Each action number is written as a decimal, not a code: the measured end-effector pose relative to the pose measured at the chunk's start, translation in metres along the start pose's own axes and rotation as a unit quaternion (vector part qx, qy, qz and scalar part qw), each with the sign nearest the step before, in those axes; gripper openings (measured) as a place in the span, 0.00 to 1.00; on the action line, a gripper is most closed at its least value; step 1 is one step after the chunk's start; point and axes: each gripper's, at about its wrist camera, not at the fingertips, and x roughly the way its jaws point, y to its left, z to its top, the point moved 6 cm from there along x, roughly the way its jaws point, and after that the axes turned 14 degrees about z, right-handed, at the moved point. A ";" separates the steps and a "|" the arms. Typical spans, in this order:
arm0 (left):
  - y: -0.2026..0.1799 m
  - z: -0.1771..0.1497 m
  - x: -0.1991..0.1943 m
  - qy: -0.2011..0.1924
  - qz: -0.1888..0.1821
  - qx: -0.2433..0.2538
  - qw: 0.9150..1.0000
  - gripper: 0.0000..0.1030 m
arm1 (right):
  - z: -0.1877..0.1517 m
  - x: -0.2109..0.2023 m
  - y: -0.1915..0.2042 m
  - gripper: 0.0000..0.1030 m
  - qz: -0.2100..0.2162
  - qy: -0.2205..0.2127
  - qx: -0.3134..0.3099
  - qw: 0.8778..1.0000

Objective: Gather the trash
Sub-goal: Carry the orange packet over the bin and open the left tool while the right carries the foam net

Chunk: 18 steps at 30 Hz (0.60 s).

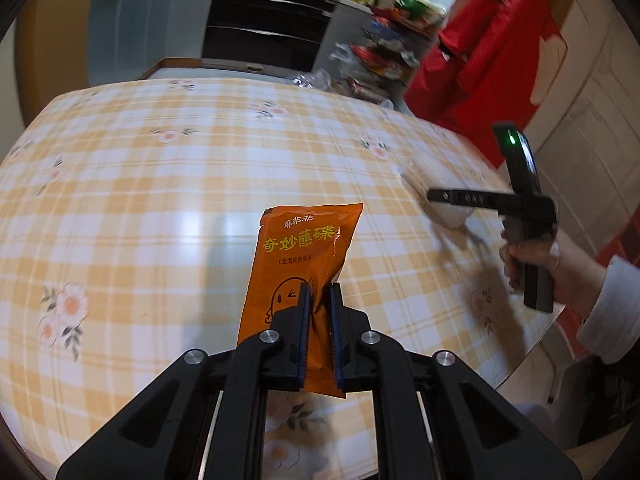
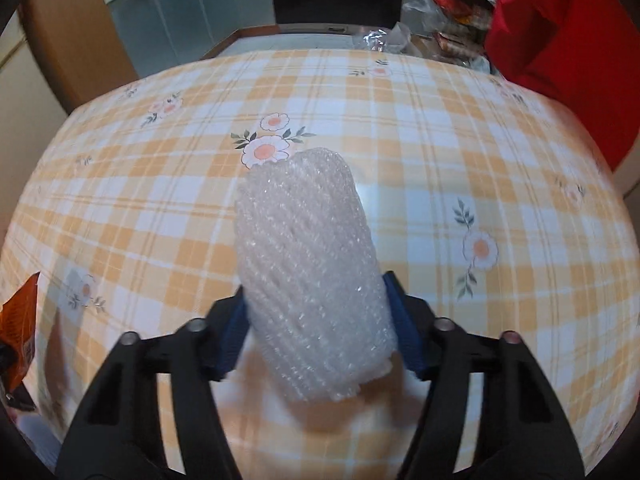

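Left gripper (image 1: 319,292) clamped on orange packet (image 1: 304,256), lower edge hidden between pads, packet lifted over checked tablecloth (image 1: 160,200). Right gripper (image 2: 316,320) pads pressing both sides of bubble wrap roll (image 2: 308,272); near end of roll blurred. Beyond left gripper, to its right: hand (image 1: 536,260), white sleeve cut off by frame. Far behind table: red cloth (image 1: 492,48), cluttered shelf, details unreadable.

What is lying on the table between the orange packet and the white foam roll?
Nothing: in the left wrist view, only bare checked tablecloth lies between the orange packet and the white foam roll.
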 end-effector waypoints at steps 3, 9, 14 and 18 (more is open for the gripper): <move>0.008 -0.003 -0.013 -0.006 -0.004 -0.010 1.000 0.09 | -0.009 -0.016 0.008 0.47 0.008 -0.010 0.005 1.000; 0.007 -0.012 -0.054 -0.023 -0.010 -0.014 1.000 0.09 | -0.029 -0.065 0.036 0.46 0.051 -0.052 0.023 0.997; 0.007 -0.030 -0.095 -0.037 -0.008 -0.013 0.999 0.09 | -0.054 -0.105 0.071 0.46 0.080 -0.082 0.014 0.993; 0.006 -0.045 -0.122 -0.046 -0.003 -0.008 0.999 0.09 | -0.081 -0.135 0.099 0.46 0.112 -0.098 0.015 0.989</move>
